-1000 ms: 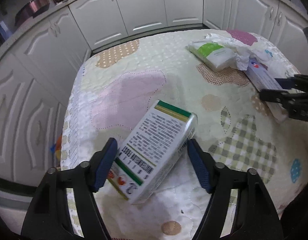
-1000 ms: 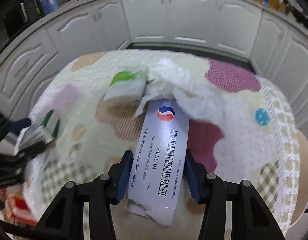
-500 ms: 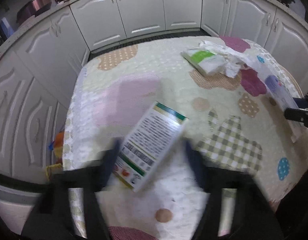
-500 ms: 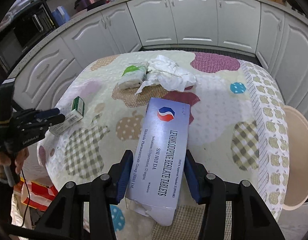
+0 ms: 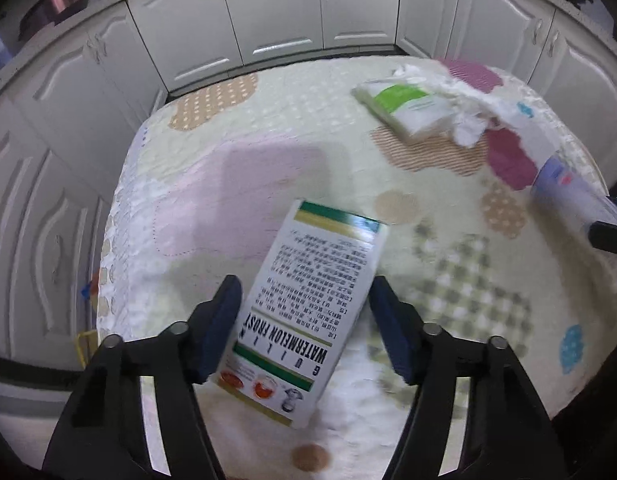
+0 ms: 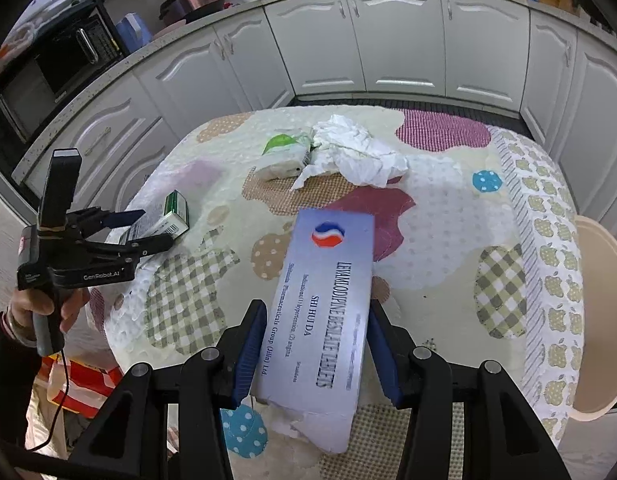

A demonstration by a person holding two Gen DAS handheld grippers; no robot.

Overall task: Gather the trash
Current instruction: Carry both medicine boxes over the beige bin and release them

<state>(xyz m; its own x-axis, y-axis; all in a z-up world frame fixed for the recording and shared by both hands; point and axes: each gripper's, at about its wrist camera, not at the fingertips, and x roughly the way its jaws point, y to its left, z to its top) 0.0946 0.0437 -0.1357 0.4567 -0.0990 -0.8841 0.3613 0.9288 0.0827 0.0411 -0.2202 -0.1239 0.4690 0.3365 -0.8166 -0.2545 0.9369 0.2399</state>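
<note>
My left gripper (image 5: pixel 304 324) is shut on a white and green Watermelon Frost box (image 5: pixel 308 300), held above the table's left side; the gripper also shows in the right wrist view (image 6: pixel 148 228) with the box (image 6: pixel 164 220). My right gripper (image 6: pixel 314 344) is shut on a pale blue tablet box (image 6: pixel 328 300) above the table's near edge; that box shows at the right of the left wrist view (image 5: pixel 568 188). A green and white packet (image 6: pixel 284 156) and a crumpled white tissue (image 6: pixel 352 152) lie at the far side of the table.
The round table carries a patchwork quilted cloth (image 6: pixel 448 240). White cabinets (image 6: pixel 400 40) curve behind it. A beige stool seat (image 6: pixel 600 320) stands at the right. A red and white bag (image 6: pixel 84 384) lies on the floor at the left.
Both grippers have lifted their boxes off the cloth and drawn back from the table. The packet and tissue have stayed in place.
</note>
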